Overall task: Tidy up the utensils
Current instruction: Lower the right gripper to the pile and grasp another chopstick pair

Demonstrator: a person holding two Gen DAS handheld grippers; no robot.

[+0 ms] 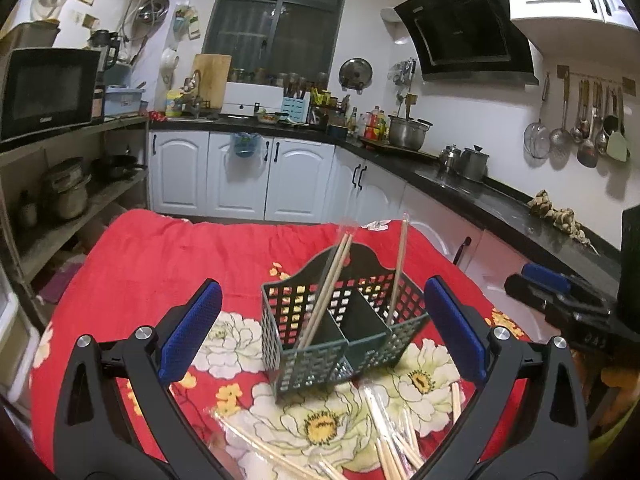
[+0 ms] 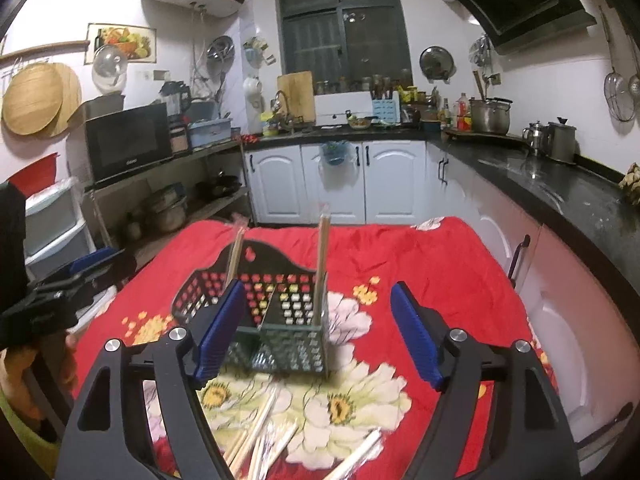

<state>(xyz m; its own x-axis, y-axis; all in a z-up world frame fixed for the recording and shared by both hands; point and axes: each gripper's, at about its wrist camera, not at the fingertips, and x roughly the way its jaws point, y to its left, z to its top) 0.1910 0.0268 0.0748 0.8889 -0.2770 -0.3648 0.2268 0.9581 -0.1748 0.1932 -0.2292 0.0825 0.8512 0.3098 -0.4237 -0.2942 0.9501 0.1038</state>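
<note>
A dark green lattice utensil basket [image 1: 340, 336] with two compartments stands on the red floral cloth [image 1: 168, 264]; it also shows in the right wrist view [image 2: 276, 332]. Wrapped chopsticks stand in its left compartment [image 1: 328, 288] and one pair in its right [image 1: 400, 264]. Several wrapped chopstick pairs [image 1: 388, 436] lie loose on the cloth in front of it, also in the right wrist view [image 2: 260, 436]. My left gripper [image 1: 324, 336] is open and empty, level with the basket. My right gripper [image 2: 320, 336] is open and empty just before the basket; it shows at the right edge of the left wrist view [image 1: 556, 296].
The table stands in a kitchen. White cabinets [image 1: 240, 176] and a black counter [image 1: 500, 200] with pots run behind and to the right. A shelf with a microwave [image 1: 48, 92] stands left. My left gripper shows at the left edge of the right wrist view [image 2: 68, 288].
</note>
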